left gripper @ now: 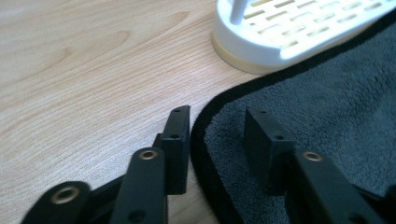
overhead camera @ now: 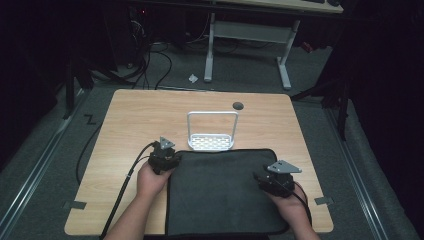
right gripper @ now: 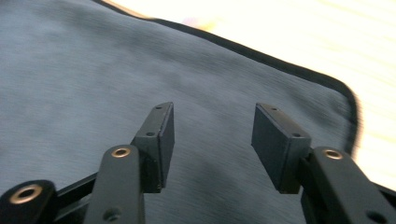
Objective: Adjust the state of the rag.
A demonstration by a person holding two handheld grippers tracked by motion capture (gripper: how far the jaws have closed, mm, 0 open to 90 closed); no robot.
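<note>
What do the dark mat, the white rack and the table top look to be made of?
Mat: soft grey cloth, likely fleece or microfibre; fuzzy nap, black stitched edging. Rack: glossy white, probably moulded plastic; slotted base, with a hoop handle of unclear material. Table: pale matt wood grain, perhaps laminate.

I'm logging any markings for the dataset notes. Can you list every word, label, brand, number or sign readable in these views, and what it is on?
None: no readable text on the grey mat, the white rack, the wooden table, the left gripper or the right gripper.
</note>
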